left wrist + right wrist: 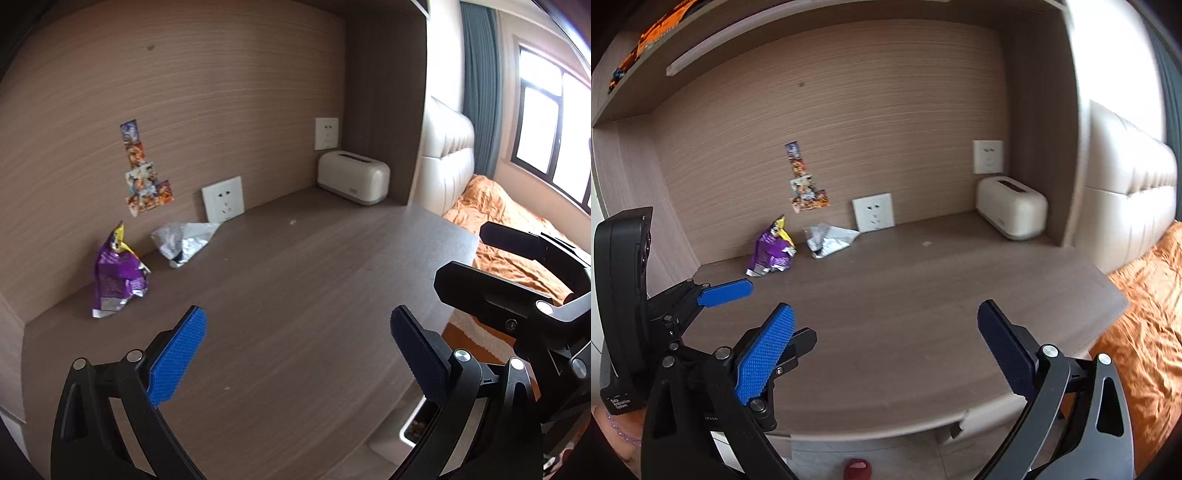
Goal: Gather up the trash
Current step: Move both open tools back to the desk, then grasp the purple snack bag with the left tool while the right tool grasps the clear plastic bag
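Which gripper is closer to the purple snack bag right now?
Left. The left gripper sits just short of the purple snack bag; the right gripper is farther back and right.

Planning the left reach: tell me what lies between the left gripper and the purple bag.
Only bare desk lies between the open left gripper and the purple bag, in the left wrist view.

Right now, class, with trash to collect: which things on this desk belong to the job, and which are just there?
For the job:
purple snack bag
crumpled silver wrapper

Just there:
toaster
stickers
wall sockets
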Tool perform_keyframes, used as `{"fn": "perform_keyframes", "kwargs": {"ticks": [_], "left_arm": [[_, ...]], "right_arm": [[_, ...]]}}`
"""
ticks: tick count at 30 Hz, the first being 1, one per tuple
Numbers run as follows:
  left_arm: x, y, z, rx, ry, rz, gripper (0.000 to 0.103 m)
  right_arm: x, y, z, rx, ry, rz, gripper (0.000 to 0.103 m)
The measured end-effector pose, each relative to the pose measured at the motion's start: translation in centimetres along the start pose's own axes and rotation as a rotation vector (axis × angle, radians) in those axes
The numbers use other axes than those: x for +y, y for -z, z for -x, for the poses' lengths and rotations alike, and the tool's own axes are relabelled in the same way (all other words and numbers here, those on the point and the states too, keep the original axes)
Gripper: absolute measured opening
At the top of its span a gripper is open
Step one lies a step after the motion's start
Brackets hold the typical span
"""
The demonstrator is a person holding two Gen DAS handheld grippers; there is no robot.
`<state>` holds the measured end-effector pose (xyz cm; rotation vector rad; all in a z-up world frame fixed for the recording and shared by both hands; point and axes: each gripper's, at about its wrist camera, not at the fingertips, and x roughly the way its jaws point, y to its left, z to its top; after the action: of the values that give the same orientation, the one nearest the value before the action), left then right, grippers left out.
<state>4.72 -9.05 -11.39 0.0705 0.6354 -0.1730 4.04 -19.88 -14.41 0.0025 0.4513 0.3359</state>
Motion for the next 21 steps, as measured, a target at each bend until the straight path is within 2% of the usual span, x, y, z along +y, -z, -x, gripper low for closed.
{"fn": "perform_keyframes", "kwargs": {"ticks": [8,16,21], "left_arm": [[8.2,-1.2,-1.9,-0.010,-0.067,0.074,0.098],[15.1,-1.7,-4.9,-0.001,-0.127,0.120,0.098],[18.5,-2.2,-7.5,0.013,-0.168,0.115,0.098]], "right_arm": [[4.8,-1.7,-7.0,0.018,-0.053,0.056,0.099],[7.7,-3.1,-15.0,0.060,-0.087,0.077,0.099],[8.8,-3.8,-19.3,0.077,-0.093,0.080,0.099]]}}
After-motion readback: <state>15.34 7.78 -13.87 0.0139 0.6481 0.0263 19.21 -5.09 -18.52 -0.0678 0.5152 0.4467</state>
